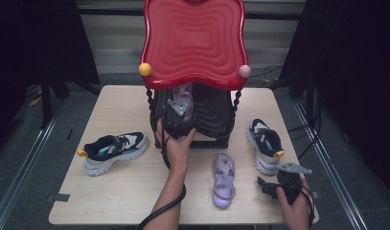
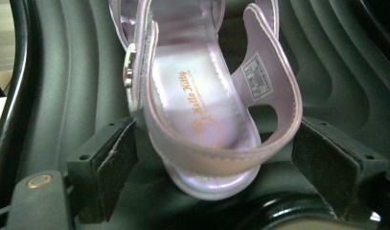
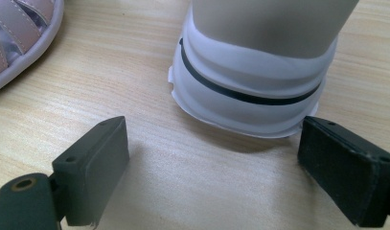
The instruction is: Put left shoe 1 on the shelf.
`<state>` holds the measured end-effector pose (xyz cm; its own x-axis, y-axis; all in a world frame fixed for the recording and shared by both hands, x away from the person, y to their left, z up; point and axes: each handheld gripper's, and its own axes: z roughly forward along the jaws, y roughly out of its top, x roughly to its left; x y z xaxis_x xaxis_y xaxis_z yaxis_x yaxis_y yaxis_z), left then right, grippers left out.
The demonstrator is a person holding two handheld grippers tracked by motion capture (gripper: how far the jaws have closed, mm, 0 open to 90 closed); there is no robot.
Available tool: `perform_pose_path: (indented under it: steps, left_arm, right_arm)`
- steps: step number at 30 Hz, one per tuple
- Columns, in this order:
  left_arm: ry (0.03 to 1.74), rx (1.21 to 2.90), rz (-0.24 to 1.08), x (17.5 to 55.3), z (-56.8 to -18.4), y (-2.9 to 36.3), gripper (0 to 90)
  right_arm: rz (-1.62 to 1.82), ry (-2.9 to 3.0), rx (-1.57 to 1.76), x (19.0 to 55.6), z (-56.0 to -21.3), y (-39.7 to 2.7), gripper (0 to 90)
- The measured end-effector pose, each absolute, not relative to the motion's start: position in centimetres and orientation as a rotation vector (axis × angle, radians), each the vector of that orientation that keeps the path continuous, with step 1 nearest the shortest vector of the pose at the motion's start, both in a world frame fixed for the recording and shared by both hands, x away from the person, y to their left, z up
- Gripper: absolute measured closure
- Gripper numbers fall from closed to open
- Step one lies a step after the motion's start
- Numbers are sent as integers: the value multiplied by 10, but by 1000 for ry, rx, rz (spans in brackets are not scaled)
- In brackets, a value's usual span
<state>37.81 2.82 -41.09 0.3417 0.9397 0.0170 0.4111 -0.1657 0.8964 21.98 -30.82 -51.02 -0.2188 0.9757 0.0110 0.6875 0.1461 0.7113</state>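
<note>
My left gripper [image 2: 209,158] reaches far into the black ribbed plastic shoe rack [image 1: 212,115] under its glossy red wavy top [image 1: 194,40]. Its own view shows the detail: jaws spread, flanking the heel of a shiny lilac strapped sandal [image 2: 202,96] lying on the rack's ridged shelf; whether the pads touch it, I cannot tell. High view: left forearm stretched straight ahead, hand wrapped round the grip. My right gripper [image 1: 268,186] rests low at the near right table edge, jaws wide apart, nothing between them. Its view shows the white rubber sole of a navy-and-white sneaker [image 3: 252,72] just ahead on pale wood-grain tabletop [image 3: 135,81]. A matching lilac sandal [image 1: 223,179] lies near centre.
</note>
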Motion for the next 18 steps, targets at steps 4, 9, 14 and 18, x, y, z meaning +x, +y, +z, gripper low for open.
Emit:
perform_pose_path:
  steps: [4, 9, 14, 18]
  left_arm:
    - [1202, 1760, 749, 375, -410, 32, 159]
    - [1192, 1784, 699, 371, -410, 37, 175]
    - [1174, 1801, 690, 366, -408, 41, 174]
    - [1134, 1845, 680, 360, -410, 39, 174]
  right_arm:
    - [833, 1970, 1587, 220, -510, -308, 99]
    - [833, 1970, 1588, 220, -510, -308, 99]
    - [834, 1971, 1585, 220, -510, -308, 99]
    - [834, 1971, 1586, 220, -510, -308, 99]
